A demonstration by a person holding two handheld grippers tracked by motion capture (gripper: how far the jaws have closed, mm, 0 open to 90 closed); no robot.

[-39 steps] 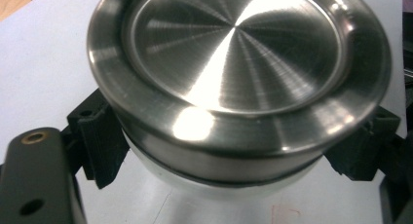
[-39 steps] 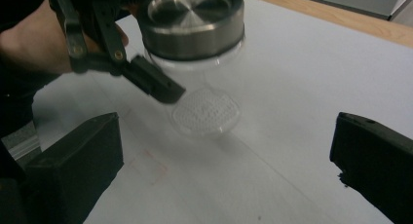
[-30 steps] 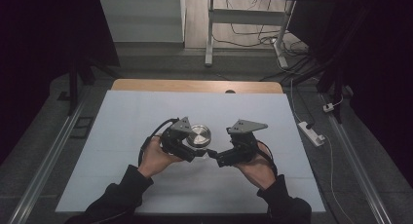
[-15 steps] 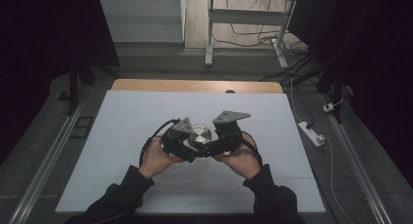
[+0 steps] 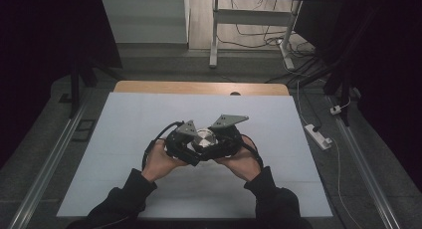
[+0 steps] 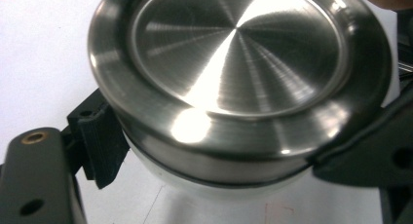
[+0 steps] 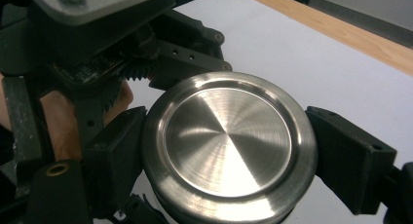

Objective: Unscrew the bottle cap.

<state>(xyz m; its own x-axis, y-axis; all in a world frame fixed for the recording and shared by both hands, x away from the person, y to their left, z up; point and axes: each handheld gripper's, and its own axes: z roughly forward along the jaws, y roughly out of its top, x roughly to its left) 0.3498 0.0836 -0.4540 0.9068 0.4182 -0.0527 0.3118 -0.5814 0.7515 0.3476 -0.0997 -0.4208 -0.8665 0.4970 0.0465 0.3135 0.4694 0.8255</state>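
A round steel tin with a flat brushed lid is held just above the white table top, near its middle. My left gripper comes in from the left and is shut on the tin's side below the lid rim. My right gripper comes in from the right; its jaws have just been closing and now its pads press on the lid's rim from both sides. The tin's lower body is mostly hidden by the jaws.
A wooden strip runs along the table's far edge. On the floor at the right lies a white power strip with its cable. Metal rails flank the table. Table legs and cables stand beyond.
The right hand moved left to the tin held by the left gripper, and its jaws went from wide open to closed on the lid. The left hand stayed put.
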